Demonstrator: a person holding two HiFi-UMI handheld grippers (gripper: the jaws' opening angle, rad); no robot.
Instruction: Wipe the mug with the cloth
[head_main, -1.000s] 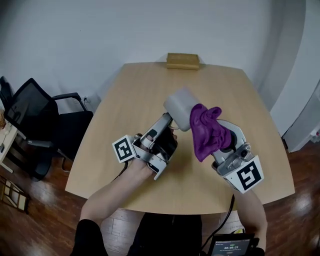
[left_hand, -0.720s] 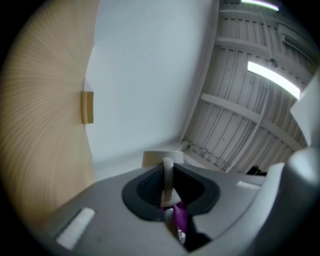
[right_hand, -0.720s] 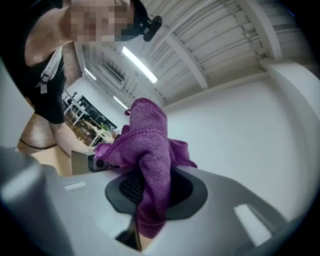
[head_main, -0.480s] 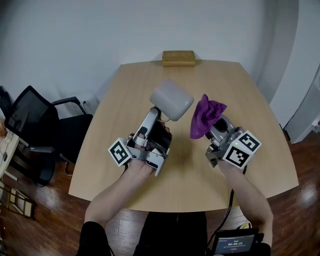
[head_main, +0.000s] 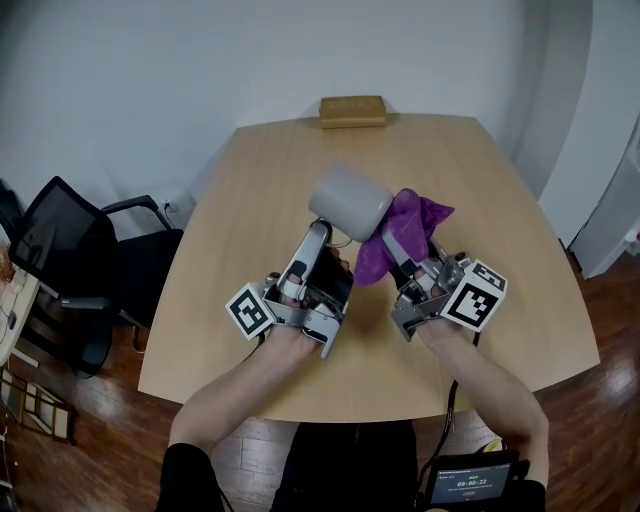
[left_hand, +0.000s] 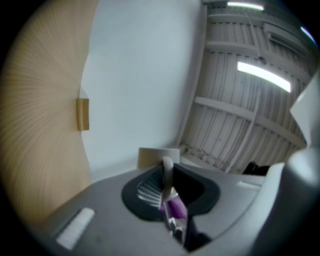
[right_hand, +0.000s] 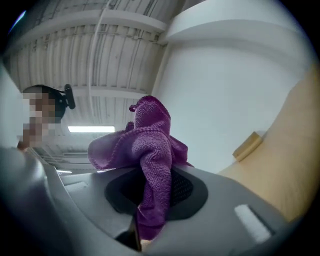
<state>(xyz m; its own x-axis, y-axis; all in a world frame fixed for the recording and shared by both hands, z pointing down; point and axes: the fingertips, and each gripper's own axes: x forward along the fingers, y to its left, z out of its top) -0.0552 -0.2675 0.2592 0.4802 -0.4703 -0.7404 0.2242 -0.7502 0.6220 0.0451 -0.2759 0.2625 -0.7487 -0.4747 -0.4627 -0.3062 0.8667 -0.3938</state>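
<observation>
My left gripper (head_main: 327, 233) holds a pale grey mug (head_main: 350, 198) in the air over the middle of the table, tilted on its side. In the left gripper view the jaws (left_hand: 167, 192) are shut on the mug's thin handle (left_hand: 167, 170). My right gripper (head_main: 397, 243) is shut on a purple cloth (head_main: 403, 228), whose bunched top presses against the mug's right side. The cloth (right_hand: 152, 145) rises from between the right jaws (right_hand: 150, 200) in the right gripper view. A purple scrap of it (left_hand: 176, 210) shows low in the left gripper view.
A light wooden table (head_main: 250, 190) lies below both grippers. A small wooden block (head_main: 352, 110) sits at its far edge. A black office chair (head_main: 75, 265) stands at the left. A small screen (head_main: 465, 492) shows at the bottom near the person's body.
The cloth touched the mug a second ago, drew away to the right, and has come back against the mug's right side. The mug has shifted slightly up and left.
</observation>
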